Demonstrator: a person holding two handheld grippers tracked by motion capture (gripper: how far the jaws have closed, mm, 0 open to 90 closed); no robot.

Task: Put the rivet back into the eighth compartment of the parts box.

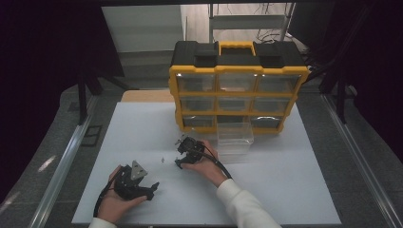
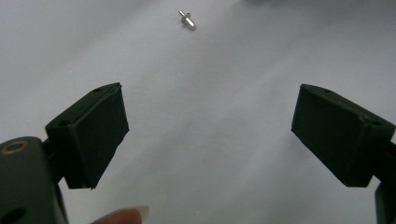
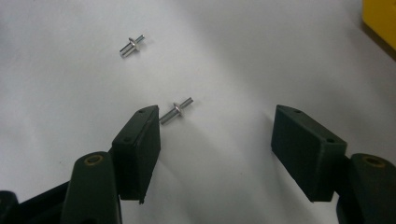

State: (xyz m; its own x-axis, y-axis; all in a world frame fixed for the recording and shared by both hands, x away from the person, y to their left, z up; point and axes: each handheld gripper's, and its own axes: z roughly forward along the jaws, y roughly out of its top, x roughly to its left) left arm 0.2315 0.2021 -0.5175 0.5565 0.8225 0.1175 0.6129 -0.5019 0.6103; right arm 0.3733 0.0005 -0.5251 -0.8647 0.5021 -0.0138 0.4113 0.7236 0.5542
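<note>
White tabletop [image 1: 266, 190] is lying bare around both hands, with free room out to its front and side edges. At the back, a yellow drawer cabinet [image 1: 237, 85] is standing with a clear drawer [image 1: 234, 138] pulled out just beside the right gripper [image 3: 217, 140]. Its jaws are standing apart over one small metal pin [image 3: 176, 112], which is lying against the tip of one jaw; a second pin [image 3: 131, 45] is lying farther off. The left gripper [image 2: 208, 135] is resting wide open, nothing between. The cabinet's compartments are too dim to read.

two metal pins [image 3: 176, 111], one organizer [image 1: 237, 85]
</note>
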